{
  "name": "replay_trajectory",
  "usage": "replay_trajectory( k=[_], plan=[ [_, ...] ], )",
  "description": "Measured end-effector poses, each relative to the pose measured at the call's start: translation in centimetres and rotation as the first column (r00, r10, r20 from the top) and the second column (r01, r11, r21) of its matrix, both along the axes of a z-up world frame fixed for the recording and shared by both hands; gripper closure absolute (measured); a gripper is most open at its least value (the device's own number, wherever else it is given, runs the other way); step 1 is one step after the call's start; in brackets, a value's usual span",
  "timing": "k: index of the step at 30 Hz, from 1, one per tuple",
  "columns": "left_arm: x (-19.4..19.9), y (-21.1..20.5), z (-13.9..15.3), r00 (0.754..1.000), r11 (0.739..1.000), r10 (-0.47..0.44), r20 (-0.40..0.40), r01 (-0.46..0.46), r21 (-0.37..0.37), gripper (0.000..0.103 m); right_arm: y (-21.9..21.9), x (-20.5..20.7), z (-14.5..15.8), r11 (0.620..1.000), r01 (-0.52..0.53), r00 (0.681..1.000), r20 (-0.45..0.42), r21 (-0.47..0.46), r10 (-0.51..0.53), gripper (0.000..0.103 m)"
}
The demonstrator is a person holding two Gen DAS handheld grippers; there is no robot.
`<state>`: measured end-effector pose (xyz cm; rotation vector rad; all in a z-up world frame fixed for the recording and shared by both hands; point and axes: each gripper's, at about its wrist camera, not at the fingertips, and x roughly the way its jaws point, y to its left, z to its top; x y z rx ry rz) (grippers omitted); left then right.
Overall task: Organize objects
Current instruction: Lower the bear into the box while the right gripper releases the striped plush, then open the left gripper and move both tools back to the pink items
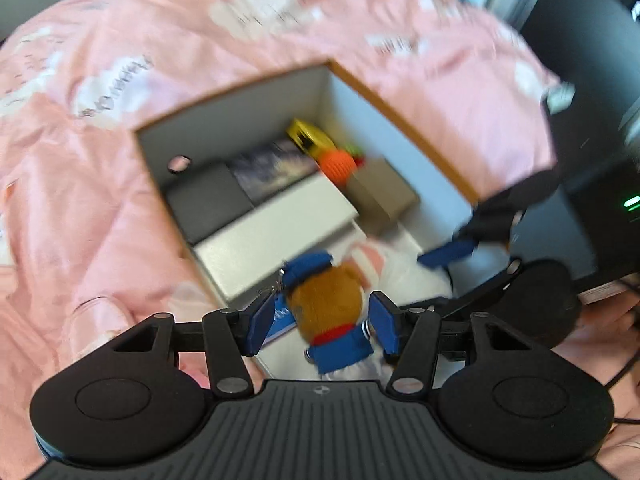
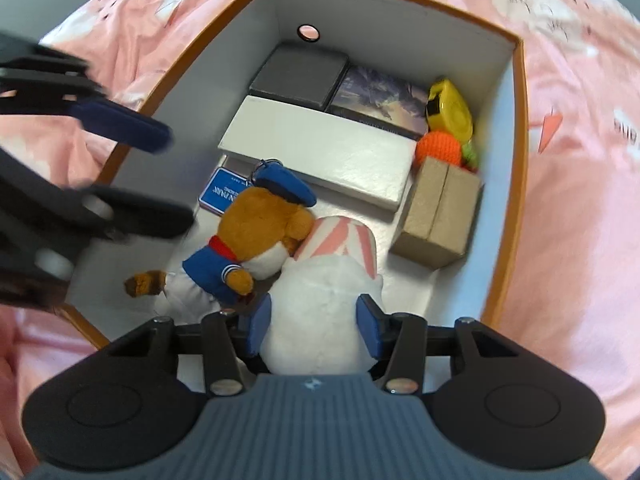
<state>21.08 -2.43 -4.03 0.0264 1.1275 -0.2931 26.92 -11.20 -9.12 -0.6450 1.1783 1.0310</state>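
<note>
An orange-rimmed storage box (image 2: 516, 128) lies on a pink bedspread; it also shows in the left wrist view (image 1: 400, 116). Inside lie a brown sailor bear plush (image 2: 260, 236) and a white plush with pink stripes (image 2: 320, 304). My left gripper (image 1: 322, 326) is open, its blue pads either side of the bear (image 1: 326, 300) without pressing it. My right gripper (image 2: 314, 326) has its pads against the white plush's sides and is shut on it. The left gripper also appears blurred in the right wrist view (image 2: 132, 168).
The box also holds a white flat box (image 2: 320, 156), a dark grey box (image 2: 300, 76), a picture-covered box (image 2: 380, 100), a yellow tape measure (image 2: 450, 112), an orange knitted toy (image 2: 438, 146), a cardboard carton (image 2: 438, 212) and a blue card (image 2: 222, 192). Dark furniture (image 1: 592, 80) stands at right.
</note>
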Motion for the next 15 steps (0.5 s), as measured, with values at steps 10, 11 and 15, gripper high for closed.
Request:
replay_trajectory(
  k=[10,11,15],
  plan=[
    [-3.3,3.8,1.2,0.984,0.986,0.163,0.072,-0.161,-0.032,0.038,-0.5,-0.9,-0.1,0.991,0.099,0.995,0.002,0.092,-0.1,0.055],
    [-3.7,4.3,1.1,0.98,0.983,0.183,0.073,-0.181,-0.041,0.038,-0.6,-1.0,-0.2,0.988,0.117,0.993,0.004,0.104,-0.118,0.054],
    [-4.5,6.1,0.6,0.963,0.963,0.263,0.059,-0.258,-0.084,0.038,-1.0,-1.7,-0.2,0.976,0.146,0.988,0.03,0.16,-0.153,0.055]
  ],
)
